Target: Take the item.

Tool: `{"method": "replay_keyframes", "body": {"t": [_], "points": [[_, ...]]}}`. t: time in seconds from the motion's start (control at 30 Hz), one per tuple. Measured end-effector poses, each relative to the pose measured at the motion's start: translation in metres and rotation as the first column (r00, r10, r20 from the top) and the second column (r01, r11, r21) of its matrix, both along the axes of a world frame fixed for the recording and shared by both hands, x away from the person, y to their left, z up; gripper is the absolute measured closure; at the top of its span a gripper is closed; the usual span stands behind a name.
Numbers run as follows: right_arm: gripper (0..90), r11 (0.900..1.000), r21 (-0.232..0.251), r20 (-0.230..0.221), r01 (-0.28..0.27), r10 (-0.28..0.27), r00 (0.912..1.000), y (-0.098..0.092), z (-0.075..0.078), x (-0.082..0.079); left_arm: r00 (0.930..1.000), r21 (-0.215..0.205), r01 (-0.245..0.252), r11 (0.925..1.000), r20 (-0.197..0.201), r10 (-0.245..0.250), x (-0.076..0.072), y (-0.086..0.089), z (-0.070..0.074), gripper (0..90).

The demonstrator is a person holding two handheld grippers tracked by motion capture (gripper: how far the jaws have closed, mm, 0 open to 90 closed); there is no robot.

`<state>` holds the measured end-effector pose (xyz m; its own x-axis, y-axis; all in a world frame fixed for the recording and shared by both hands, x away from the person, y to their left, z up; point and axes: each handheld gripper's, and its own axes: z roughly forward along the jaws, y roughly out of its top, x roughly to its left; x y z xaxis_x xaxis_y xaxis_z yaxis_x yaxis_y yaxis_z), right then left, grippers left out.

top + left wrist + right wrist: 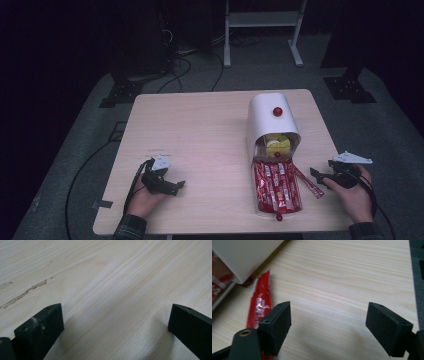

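Red snack stick [308, 183] lies loose on table [200, 130] at 3 o'clock of white box [272, 120] — right gripper [316, 175] jaws apart, empty; should straddle it squarely before closing. Left gripper [176, 186] apart, idle.

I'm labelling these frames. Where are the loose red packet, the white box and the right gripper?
loose red packet [260, 303], right gripper view, its middle.
white box [264, 116], high view, its rounded lid.
right gripper [328, 326], right gripper view, midway between open jaws.
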<state>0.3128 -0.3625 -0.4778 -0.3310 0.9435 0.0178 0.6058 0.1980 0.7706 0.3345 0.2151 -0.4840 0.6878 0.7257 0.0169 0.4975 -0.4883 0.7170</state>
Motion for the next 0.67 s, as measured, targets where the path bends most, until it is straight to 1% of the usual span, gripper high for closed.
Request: {"method": "replay_keyframes", "body": {"t": [0.13, 0.27, 0.3, 0.43, 0.47, 0.67], "points": [[19.8, 1.000, -0.010, -0.013, 0.013, -0.014, 0.9998, -0.0044, -0.0026, 0.0010, 1.0000, 0.000, 0.000, 1.0000, 0.000, 0.000, 0.0000, 0.0000, 0.0000, 0.0], [19.8, 0.999, -0.036, -0.040, 0.014, -0.016, 0.9991, -0.0047, -0.0063, 0.0018, 1.0000, 0.000, 0.000, 1.0000, 0.000, 0.000, 0.0000, 0.0000, 0.0000, 0.0], [19.4, 0.999, -0.035, -0.046, 0.014, -0.016, 0.9988, -0.0047, -0.0072, 0.0018, 1.0000, 0.000, 0.000, 1.0000, 0.000, 0.000, 0.0000, 0.0000, 0.0000, 0.0], [18.2, 1.000, -0.021, -0.046, 0.017, -0.018, 0.9988, -0.0065, -0.0084, 0.0020, 1.0000, 0.000, 0.000, 1.0000, 0.000, 0.000, 0.0000, 0.0000, 0.0000, 0.0], [17.8, 1.000, -0.021, -0.040, 0.015, -0.016, 0.9991, -0.0068, -0.0090, 0.0020, 1.0000, 0.000, 0.000, 1.0000, 0.000, 0.000, 0.0000, 0.0000, 0.0000, 0.0], [14.1, 1.000, -0.021, -0.047, 0.023, -0.024, 0.9986, -0.0058, -0.0093, 0.0020, 1.0000, 0.000, 0.000, 1.0000, 0.000, 0.000, 0.0000, 0.0000, 0.0000, 0.0]]}}
